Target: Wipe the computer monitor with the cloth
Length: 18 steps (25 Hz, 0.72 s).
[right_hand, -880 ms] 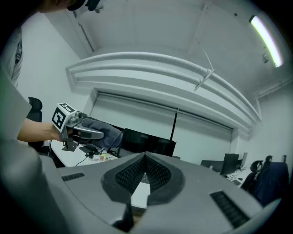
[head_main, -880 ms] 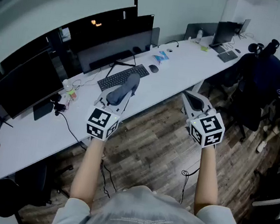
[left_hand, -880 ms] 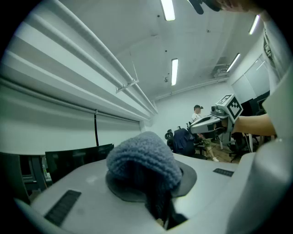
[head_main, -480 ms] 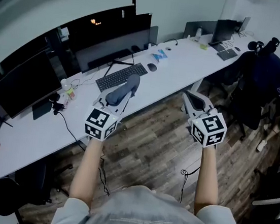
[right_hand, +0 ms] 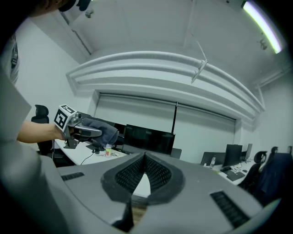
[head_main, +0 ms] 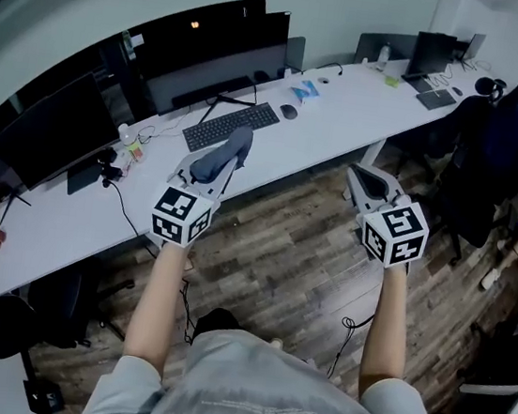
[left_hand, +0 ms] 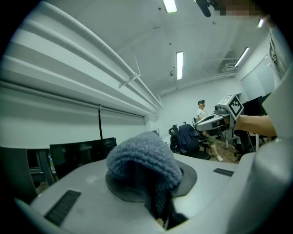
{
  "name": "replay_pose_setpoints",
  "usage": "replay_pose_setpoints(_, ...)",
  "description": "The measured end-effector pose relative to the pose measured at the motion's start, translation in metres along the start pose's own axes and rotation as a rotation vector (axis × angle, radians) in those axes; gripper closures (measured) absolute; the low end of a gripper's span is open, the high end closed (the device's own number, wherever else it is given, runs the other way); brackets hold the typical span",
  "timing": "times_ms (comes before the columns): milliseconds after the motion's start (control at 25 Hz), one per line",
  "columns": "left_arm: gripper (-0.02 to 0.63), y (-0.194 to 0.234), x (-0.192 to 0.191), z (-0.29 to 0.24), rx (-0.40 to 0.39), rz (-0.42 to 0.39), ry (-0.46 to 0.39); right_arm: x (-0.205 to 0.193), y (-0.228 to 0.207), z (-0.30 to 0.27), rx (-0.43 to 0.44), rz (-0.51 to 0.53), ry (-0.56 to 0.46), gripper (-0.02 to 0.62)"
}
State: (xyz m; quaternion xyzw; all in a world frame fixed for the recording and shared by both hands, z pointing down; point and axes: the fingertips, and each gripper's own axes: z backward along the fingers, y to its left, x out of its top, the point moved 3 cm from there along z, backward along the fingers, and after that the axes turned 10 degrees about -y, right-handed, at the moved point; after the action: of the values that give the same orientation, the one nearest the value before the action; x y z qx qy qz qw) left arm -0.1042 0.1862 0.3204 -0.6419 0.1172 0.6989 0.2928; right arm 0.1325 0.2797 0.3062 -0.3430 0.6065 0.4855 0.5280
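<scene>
left hand-held gripper (head_main: 236, 147) pinching fuzzy grey cloth (left_hand: 143, 161) | right hand-held gripper (right_hand: 145, 156) pressed together, empty | both above brown wood-plank floor (head_main: 279, 270), near long white bench (head_main: 346, 118)

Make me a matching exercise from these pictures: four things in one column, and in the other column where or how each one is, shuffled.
Things:
1. cloth
2. right gripper
3. keyboard
4. monitors

States:
A. shut, nothing between its jaws
B. lying flat on the white desk
C. clamped in the left gripper
D. dark, standing along the desk's back edge

Pairs: 1-C, 2-A, 3-B, 4-D
</scene>
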Motion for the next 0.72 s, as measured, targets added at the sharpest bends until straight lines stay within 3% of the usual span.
replay_pose_setpoints(200, 0.551, -0.002, 0.001, -0.013, 0.02, -0.022, 0.025, 0.004, -0.014, -0.005, 0.026, 0.014, -0.054, 0.594)
replay_pose_setpoints(360, 0.551, 0.005, -0.007, -0.029, 0.013, -0.021, 0.037, 0.0, -0.022, -0.024, 0.066, -0.024, -0.042, 0.594)
replay_pose_setpoints(720, 0.551, 0.081, -0.047, -0.109, 0.022, -0.007, 0.044, -0.018, -0.069, -0.113, 0.036, 0.002, 0.007, 0.594)
